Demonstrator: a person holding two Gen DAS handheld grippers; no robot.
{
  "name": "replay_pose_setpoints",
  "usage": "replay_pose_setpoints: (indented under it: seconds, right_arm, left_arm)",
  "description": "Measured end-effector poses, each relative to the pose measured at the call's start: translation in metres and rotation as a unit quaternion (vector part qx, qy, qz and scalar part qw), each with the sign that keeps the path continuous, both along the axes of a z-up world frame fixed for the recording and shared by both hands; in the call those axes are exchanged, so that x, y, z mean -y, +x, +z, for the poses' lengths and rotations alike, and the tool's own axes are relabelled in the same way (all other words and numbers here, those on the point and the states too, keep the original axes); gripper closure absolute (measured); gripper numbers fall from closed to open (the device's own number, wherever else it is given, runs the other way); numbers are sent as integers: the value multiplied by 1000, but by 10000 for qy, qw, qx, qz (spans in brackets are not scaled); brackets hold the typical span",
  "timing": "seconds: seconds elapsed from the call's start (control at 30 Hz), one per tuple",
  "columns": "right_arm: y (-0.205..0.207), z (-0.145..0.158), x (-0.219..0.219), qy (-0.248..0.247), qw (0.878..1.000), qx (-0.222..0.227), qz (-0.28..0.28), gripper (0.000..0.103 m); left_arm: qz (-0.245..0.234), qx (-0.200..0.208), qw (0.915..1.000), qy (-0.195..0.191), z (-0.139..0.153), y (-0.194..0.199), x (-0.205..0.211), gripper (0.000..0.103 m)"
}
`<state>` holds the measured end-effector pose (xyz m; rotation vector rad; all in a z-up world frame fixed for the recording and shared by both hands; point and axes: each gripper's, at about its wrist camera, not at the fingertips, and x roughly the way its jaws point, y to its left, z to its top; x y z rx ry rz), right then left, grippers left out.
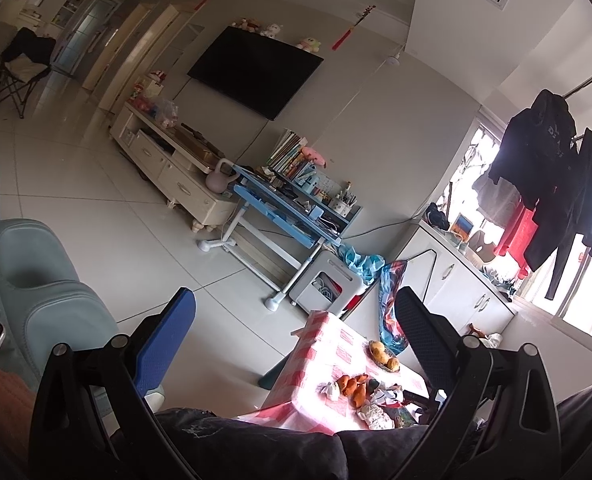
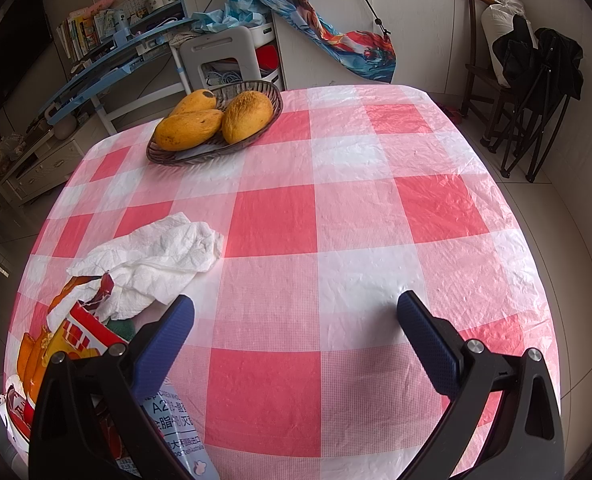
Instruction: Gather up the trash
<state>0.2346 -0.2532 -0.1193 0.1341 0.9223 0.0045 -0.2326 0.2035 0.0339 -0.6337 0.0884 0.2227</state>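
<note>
Left wrist view: left gripper fills lower frame, fingers spread wide, nothing between them, held high and well back from table, aimed across the room rather than at the work; probably parked clear while the other side acts. Dark cloth bulk along bottom edge just under the fingers, identity unclear. Trash pile visible at lower centre-right on the checked cloth, beside orange peel pieces; fruit basket farther along the table. Open tiled floor through left and centre of frame, so plenty of room to swing down. Right wrist view: right gripper at bottom of frame, fingers likewise spread wide and empty, hovering low over bare cloth at centre. Crumpled white tissue at left centre, just beside the left-hand fingertip; torn red-and-white wrapper and printed packet at lower left, partly hidden behind the finger mount. Trash bunched at the table's near left corner, close to the edge, likely gathered for pickup. Basket with three mangoes at upper left, well apart from the litter, not trash. Right half of table bare; far edge and right edge unobstructed. Judged next: short leftward shift onto tissue, minding the near table edge.
</note>
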Motion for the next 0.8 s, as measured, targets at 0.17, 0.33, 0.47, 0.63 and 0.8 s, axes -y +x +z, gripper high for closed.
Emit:
replay_pose_setpoints:
  seconds: [0.17, 0.33, 0.47, 0.63, 0.8]
  right_arm:
    - [1, 0, 0, 0, 10000, 0, 0, 6]
    - [1, 0, 0, -1, 10000, 0, 0, 6]
    - [1, 0, 0, -1, 10000, 0, -1, 6]
    - [0, 0, 0, -2, 10000, 0, -1, 6]
    - [1, 0, 0, -2, 10000, 1, -1, 6]
  left_arm:
    - [0, -2, 10000, 0, 0, 0, 0, 8]
    - [-1, -4, 10000, -3, 0, 0, -1, 8]
    - [-5, -1, 10000, 0, 0, 0, -1, 8]
    - [12, -2, 10000, -3, -1, 0, -3, 8]
    - [-81, -41, 10000, 14, -3, 2, -4, 8]
